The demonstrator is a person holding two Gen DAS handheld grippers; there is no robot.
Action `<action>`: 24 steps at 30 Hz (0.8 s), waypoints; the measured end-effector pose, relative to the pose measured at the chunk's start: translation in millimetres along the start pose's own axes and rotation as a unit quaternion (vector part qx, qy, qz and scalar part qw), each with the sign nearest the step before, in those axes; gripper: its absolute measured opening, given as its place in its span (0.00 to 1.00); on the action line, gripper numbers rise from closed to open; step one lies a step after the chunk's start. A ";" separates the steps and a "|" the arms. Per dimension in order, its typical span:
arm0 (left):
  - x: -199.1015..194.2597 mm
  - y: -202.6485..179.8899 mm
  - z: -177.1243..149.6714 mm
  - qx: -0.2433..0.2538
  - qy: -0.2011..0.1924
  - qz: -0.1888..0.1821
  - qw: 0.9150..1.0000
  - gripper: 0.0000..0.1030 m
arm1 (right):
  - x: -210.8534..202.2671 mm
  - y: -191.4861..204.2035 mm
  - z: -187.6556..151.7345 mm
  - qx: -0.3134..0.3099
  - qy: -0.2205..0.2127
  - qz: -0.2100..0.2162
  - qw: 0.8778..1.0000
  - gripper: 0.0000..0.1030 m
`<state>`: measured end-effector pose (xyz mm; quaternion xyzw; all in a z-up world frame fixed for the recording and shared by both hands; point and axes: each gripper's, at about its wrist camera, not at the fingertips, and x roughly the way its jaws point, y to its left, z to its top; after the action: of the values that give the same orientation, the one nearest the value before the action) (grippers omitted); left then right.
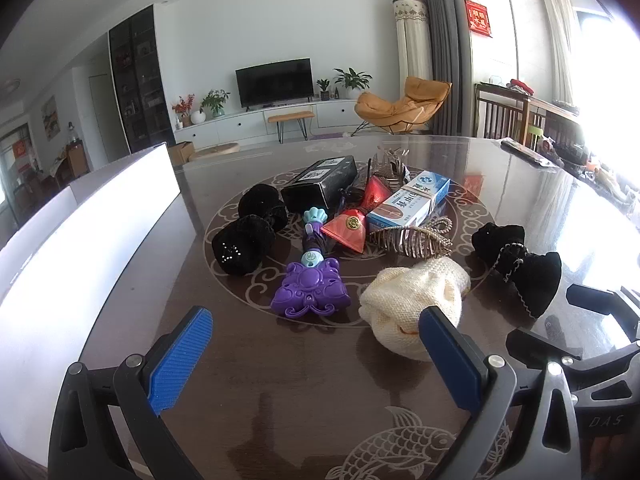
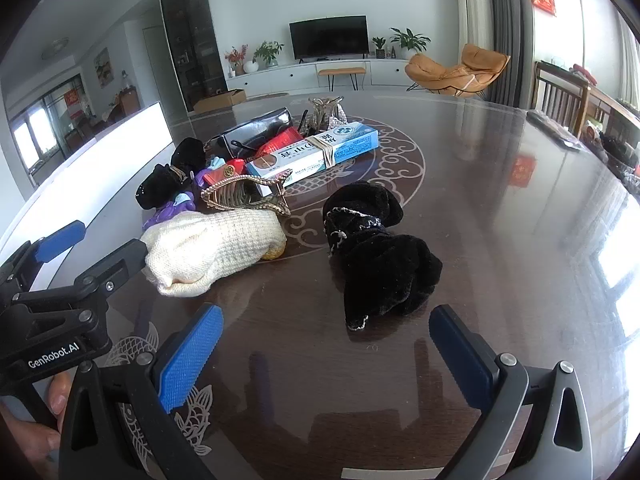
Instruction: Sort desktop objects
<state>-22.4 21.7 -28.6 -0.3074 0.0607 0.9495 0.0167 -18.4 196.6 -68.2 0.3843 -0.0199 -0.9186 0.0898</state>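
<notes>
**Clutter heaped mid-tabletop, both tongs wide and empty**

Left tongs (image 1: 316,344) spread wide, holding nothing; right tongs (image 2: 326,340) likewise. Just ahead: one cream knit pouch (image 1: 412,300) with perhaps something yellow inside, one purple toy wand (image 1: 310,276), three black velvet bows (image 2: 380,256). Farther on the tabletop (image 2: 500,208): two gold hair claws (image 1: 412,240), two red cones (image 1: 346,230), one blue box (image 1: 408,202), one black case (image 1: 320,186).

Dark glossy table (image 1: 248,392) with pale scroll and fish inlay. Strewn across it: black velvet bows (image 1: 520,260), cream knit pouch (image 1: 404,300), purple toy wand (image 1: 310,280), blue-white box (image 1: 408,200), black case (image 1: 324,184), gold hair claw (image 1: 412,238).
</notes>
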 end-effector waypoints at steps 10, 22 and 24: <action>0.9 43.7 -13.0 -0.014 0.088 -0.055 0.994 1.00 | 0.0 -4.8 -0.4 0.011 -0.003 0.013 1.000 1.00; 75.3 50.0 19.0 -0.071 0.172 -0.057 0.981 1.00 | -4.4 -3.9 0.4 0.011 -0.021 0.027 0.999 1.00; 89.3 46.0 25.0 -0.082 0.185 -0.060 0.978 1.00 | -4.4 -4.4 0.3 0.012 -0.021 0.028 0.999 1.00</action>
<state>-112.6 -21.2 -55.9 -0.4808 -0.0335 0.8754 0.0370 -16.3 201.7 -65.4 0.3655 -0.0433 -0.9233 0.1100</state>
